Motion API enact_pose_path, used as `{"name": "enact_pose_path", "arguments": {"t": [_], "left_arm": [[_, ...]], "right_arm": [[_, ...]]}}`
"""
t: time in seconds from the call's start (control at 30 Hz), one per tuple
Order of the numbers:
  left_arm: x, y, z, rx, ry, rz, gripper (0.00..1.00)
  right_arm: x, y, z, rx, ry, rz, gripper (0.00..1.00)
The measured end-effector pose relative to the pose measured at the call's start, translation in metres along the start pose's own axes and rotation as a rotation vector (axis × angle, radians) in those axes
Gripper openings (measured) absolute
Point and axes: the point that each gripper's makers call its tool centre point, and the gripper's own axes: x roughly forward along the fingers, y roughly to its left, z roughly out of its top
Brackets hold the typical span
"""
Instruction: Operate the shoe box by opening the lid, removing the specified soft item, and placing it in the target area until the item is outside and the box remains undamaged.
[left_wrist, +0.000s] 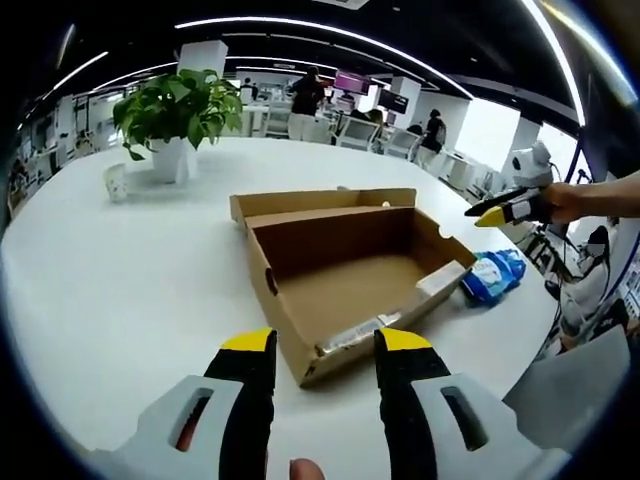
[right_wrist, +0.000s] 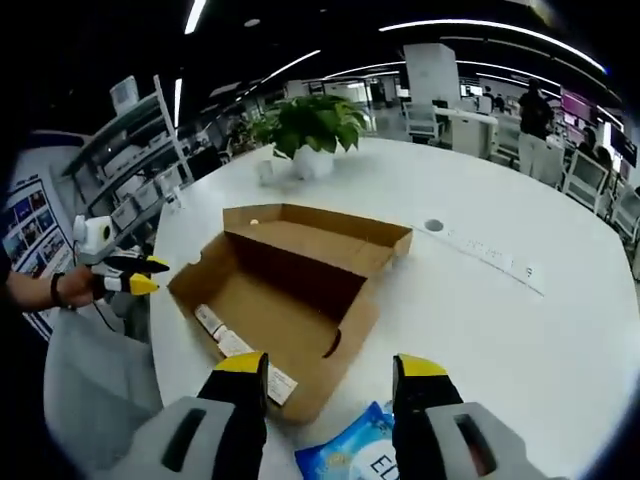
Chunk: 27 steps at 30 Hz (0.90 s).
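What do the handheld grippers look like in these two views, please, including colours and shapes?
Both are alike. The left gripper has black tongs with yellow tips rising from a pale grey body with slotted openings. The right gripper has the same black tongs, yellow caps and grey housing. Seen from the side in the other view, each tapers to a yellow point. A dark band sits on one wrist.

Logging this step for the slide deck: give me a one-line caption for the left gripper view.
Open, empty shoe box on the white table, blue soft pack lying outside beside it, left gripper open in front.

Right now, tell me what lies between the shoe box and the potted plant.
Nothing: in the left gripper view, bare white table separates shoe box from potted plant.
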Motion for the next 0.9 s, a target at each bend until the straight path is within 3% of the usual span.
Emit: {"name": "enact_pose_path", "arguments": {"t": [0.17, 0.43, 0.6, 0.77, 0.9], "left_arm": [[0.001, 0.002, 0.004, -0.022, -0.017, -0.004, 0.4], [0.002, 0.004, 0.006, -0.041, -0.033, -0.005, 0.4], [0.0, 0.004, 0.005, -0.057, -0.038, -0.006, 0.4], [0.001, 0.003, 0.005, -0.054, -0.038, -0.013, 0.4], [0.002, 0.002, 0.005, -0.053, -0.037, -0.016, 0.39]], "right_arm": [[0.013, 0.016, 0.019, -0.062, 0.014, 0.041, 0.48], [0.029, 0.028, 0.023, -0.132, 0.069, 0.085, 0.49], [0.038, 0.038, 0.02, -0.182, 0.112, 0.117, 0.49], [0.049, 0.049, 0.007, -0.298, 0.217, 0.169, 0.5], [0.057, 0.052, 0.003, -0.357, 0.257, 0.188, 0.5]]}}
